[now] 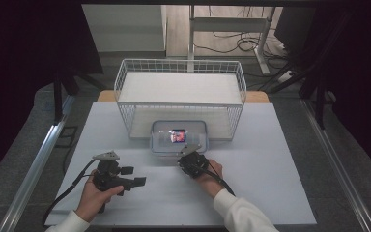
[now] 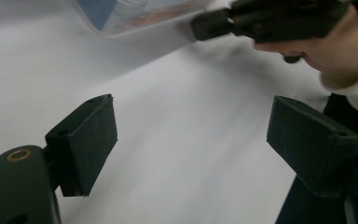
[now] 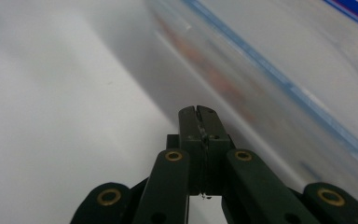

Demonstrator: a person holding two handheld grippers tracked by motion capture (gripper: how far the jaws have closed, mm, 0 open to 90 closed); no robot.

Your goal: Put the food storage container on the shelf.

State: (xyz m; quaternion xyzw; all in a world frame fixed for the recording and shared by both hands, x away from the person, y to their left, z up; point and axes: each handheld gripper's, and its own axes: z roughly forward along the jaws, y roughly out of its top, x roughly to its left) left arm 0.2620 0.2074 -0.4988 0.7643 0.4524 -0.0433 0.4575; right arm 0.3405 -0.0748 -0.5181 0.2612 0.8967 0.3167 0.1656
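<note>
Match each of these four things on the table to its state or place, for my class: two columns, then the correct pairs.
Things:
1. left hand-held gripper
2. right hand-held gripper
3. clear plastic box
4. wire basket

States or places:
A. jaws shut, empty, tips beside the box
B. at the table's far end
C. jaws wide open over bare table
D. lidded, something colourful inside

Pairs: 1-C, 2-A, 3-D, 4-B
</note>
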